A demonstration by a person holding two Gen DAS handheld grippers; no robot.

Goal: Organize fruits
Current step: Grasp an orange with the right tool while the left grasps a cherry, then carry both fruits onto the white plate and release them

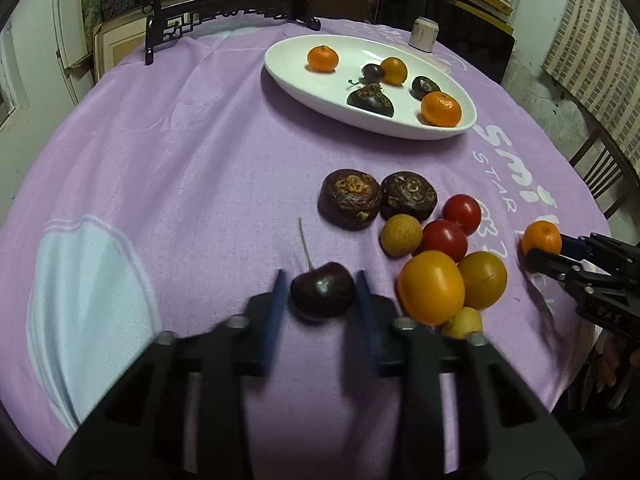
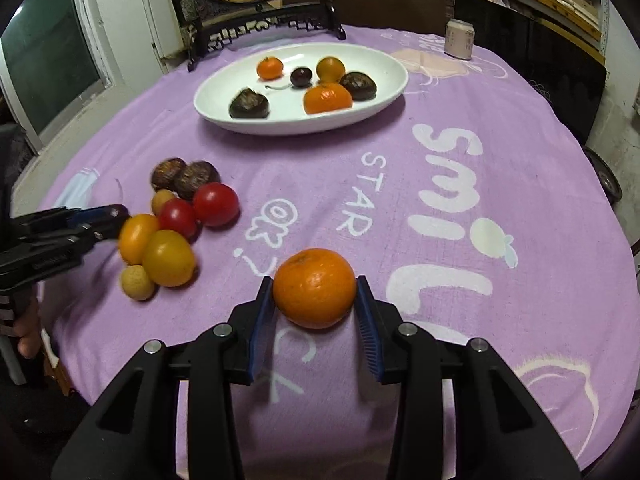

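Observation:
A dark cherry [image 1: 322, 290] with a long stem lies on the purple cloth, and my left gripper [image 1: 321, 273] is shut on it, a blue pad against each side. Just to its right is a pile of fruit: two dark brown ones [image 1: 349, 199], two red tomatoes [image 1: 461, 209], two orange-yellow fruits [image 1: 431, 287] and small tan ones [image 1: 401, 235]. My right gripper [image 2: 314, 279] is shut on a mandarin [image 2: 315, 288] resting on the cloth right of the pile. The white oval plate [image 1: 288, 60] at the back holds several fruits.
A pale can [image 1: 423, 34] stands behind the plate. A dark carved wooden stand [image 1: 224, 12] sits at the table's far edge. Chairs [image 1: 600, 176] stand by the table's right side. The cloth [image 1: 160, 160] left of the plate is bare.

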